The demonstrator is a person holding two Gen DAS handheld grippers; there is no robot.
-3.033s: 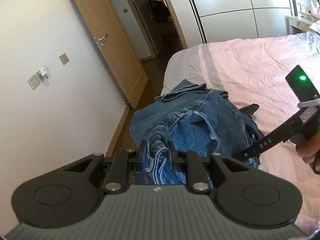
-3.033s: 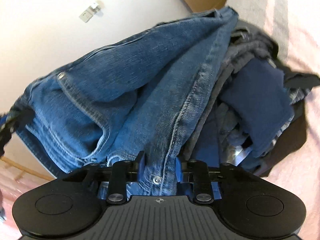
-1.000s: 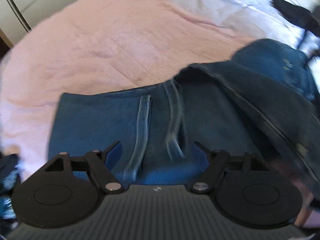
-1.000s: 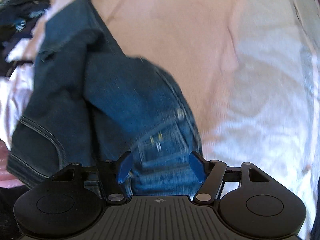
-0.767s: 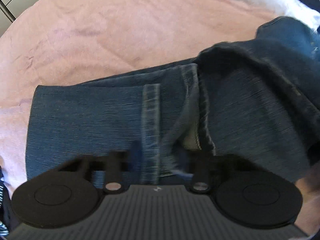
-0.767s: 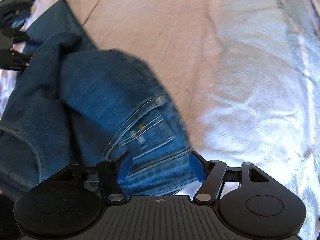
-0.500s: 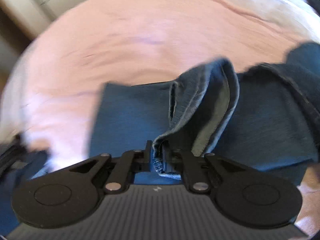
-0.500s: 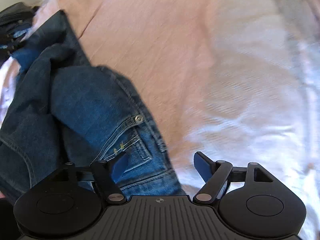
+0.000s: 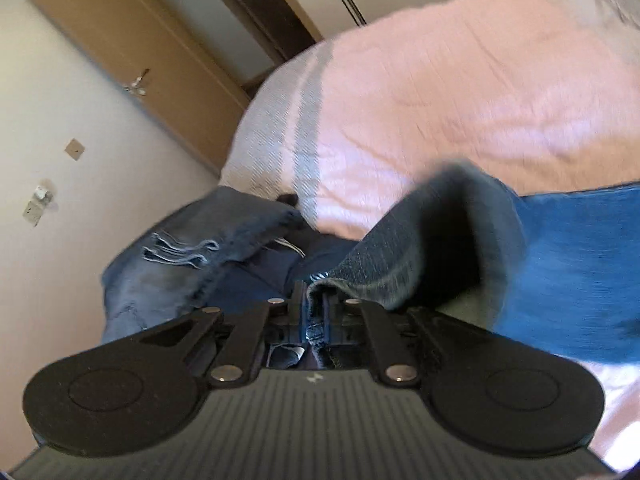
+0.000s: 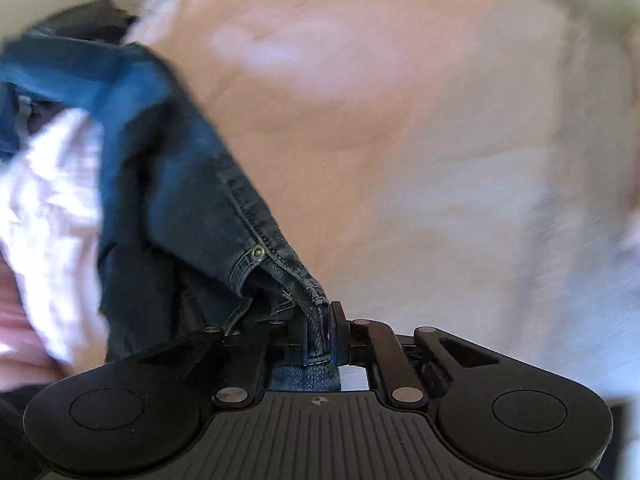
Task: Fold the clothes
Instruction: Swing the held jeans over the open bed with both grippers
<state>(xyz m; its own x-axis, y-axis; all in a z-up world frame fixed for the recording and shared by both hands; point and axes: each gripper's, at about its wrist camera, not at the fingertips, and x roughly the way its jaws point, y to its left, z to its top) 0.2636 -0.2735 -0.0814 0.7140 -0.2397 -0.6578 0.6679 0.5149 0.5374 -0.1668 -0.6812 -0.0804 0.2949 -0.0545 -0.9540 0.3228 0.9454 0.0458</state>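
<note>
A pair of blue jeans (image 9: 560, 264) lies across the pink bed. My left gripper (image 9: 314, 300) is shut on a hem of the jeans, and the cloth arches up and right from it. My right gripper (image 10: 320, 320) is shut on the waistband of the same jeans (image 10: 168, 168), near a rivet and pocket seam; the cloth trails up and left from it. Both views are motion-blurred.
A pile of other clothes (image 9: 192, 256), with a frayed light-blue denim piece, sits at the bed's near corner beyond my left gripper. The pink bedspread (image 9: 460, 92) stretches behind. A wall with sockets and a wooden door (image 9: 136, 60) stand at the left. White cloth (image 10: 52, 200) lies left of the right gripper.
My right gripper has closed on the jeans' waistband; it was open half a second ago. My left gripper stays shut on the hem and has swung round toward the clothes pile and door.
</note>
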